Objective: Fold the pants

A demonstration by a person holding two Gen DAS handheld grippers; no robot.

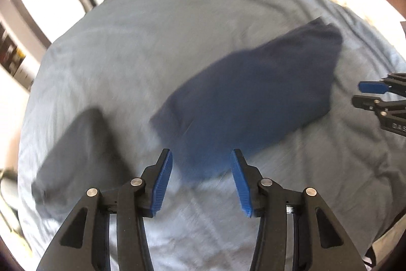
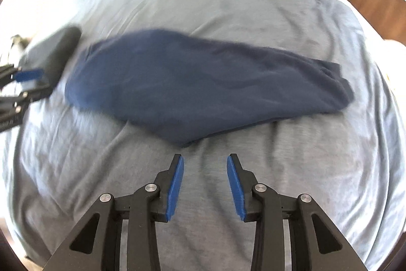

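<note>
Lying lengthwise on the grey-blue bedsheet (image 2: 228, 17), the navy pants (image 2: 203, 83) look half folded. Both the left gripper (image 1: 201, 156) and right gripper (image 2: 205, 161) hover spread, empty. Each should probably pinch an end edge cleanly before folding.

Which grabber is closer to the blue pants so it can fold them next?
Probably the left gripper. Its open jaws already hang over the near end of the navy pants. The right gripper is open too, but over bare bedsheet, short of the pants' edge.
</note>
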